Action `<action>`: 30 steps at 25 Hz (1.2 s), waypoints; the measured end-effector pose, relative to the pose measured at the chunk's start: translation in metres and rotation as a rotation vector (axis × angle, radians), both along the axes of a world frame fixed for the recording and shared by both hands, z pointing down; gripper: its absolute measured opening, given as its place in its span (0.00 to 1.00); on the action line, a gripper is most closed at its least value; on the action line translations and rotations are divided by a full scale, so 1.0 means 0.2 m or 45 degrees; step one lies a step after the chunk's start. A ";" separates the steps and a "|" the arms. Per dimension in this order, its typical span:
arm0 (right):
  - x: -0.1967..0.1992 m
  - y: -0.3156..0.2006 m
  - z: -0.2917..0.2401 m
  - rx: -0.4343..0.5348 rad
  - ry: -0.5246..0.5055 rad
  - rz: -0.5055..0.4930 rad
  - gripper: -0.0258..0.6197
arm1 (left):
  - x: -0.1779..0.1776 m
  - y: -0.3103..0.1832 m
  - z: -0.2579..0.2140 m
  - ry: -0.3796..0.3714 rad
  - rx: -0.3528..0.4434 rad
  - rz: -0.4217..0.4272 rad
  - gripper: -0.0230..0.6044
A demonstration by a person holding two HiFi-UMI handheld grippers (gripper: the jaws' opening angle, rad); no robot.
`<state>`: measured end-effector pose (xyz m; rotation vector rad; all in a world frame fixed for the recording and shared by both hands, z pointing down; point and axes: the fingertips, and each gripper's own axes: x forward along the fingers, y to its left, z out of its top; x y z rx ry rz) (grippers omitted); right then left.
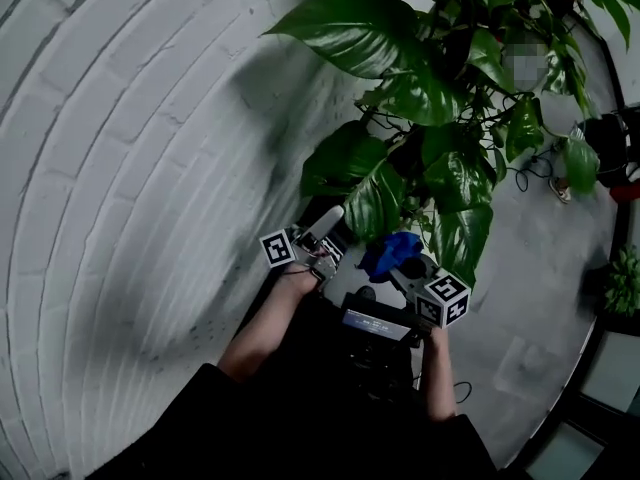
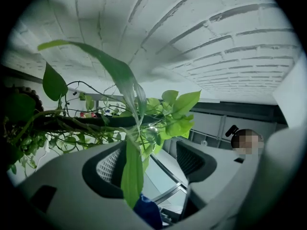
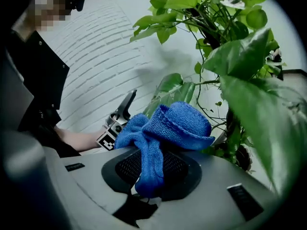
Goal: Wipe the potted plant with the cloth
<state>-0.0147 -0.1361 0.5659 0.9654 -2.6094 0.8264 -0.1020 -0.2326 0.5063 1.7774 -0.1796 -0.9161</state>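
White brick wall (image 1: pixel 130 168) at left; our right gripper (image 3: pixel 152 169) gripped a bunched blue knitted cloth (image 3: pixel 168 128) beside the leafy green potted plant (image 1: pixel 440 98), our left gripper (image 2: pixel 149 163) with jaws wide around one leaf (image 2: pixel 132 174).

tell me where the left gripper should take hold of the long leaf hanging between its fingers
Probably the lower half of the leaf, pinched lightly since it is thin. It hangs straight down, tip lowest, inside the open left gripper, so closing from below, where the gripper sits, should do. That leaves the upper blade free for the cloth in the right gripper.
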 end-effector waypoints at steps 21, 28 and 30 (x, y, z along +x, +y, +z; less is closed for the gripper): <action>0.06 -0.51 -0.96 0.530 -0.145 0.236 0.21 | -0.41 -0.25 0.03 0.060 -0.009 -0.330 0.45; -0.07 -0.85 -0.80 0.457 0.034 0.293 0.21 | -0.45 -0.21 -0.12 0.069 0.138 -0.332 0.14; -0.11 -0.94 -0.75 0.423 0.072 0.304 0.21 | -0.46 -0.20 -0.15 0.059 0.173 -0.328 0.10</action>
